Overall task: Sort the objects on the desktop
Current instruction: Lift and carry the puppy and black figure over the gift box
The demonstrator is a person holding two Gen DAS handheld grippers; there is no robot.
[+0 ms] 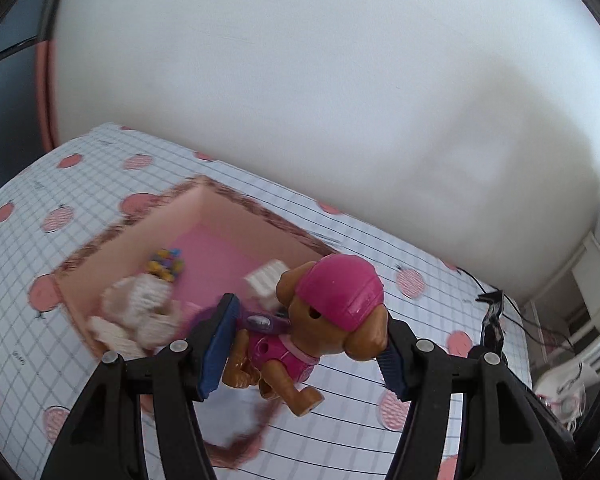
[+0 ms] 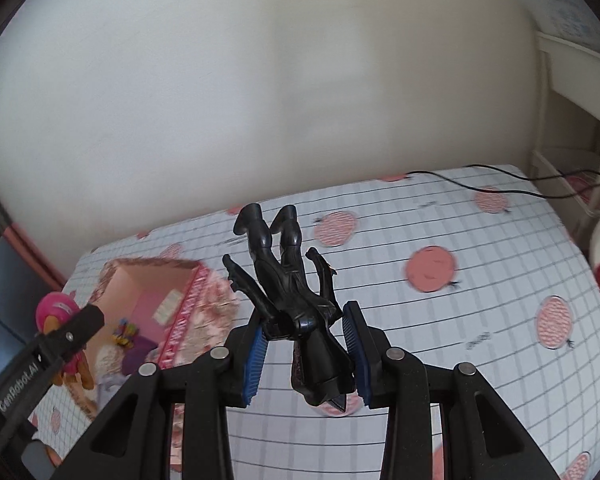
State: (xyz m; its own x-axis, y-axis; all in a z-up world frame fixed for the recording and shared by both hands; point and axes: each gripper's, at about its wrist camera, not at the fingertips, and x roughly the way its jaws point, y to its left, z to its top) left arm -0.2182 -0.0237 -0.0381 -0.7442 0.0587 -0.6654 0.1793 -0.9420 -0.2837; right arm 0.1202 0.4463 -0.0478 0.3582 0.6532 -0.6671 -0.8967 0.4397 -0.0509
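While both grippers were above the bench, each one was clamped on a toy.

The left gripper [image 1: 304, 344] had its blue pads pressed on the toy dog [image 1: 320, 316], a brown figure w/ pink cap & pink vest, held over the near edge of the pink box [image 1: 236, 216]. In the box lay some white knitted pieces [image 1: 140, 312], a small multicolour thing [image 1: 166, 266] & something purple, blurred. The right gripper [image 2: 308, 356] was closed on the black figure [image 2: 288, 284]; the figure was upside down, legs pointing away from the camera, arms spread to both sides. From the right wrist view, the box stood at the left, well apart from the black figure, w/ the dog just beside it. The bench cloth [image 2: 480, 320] was white w/ grid lines & pink round fruit prints. A thin black cable [image 2: 500, 180] lay at the far right corner.
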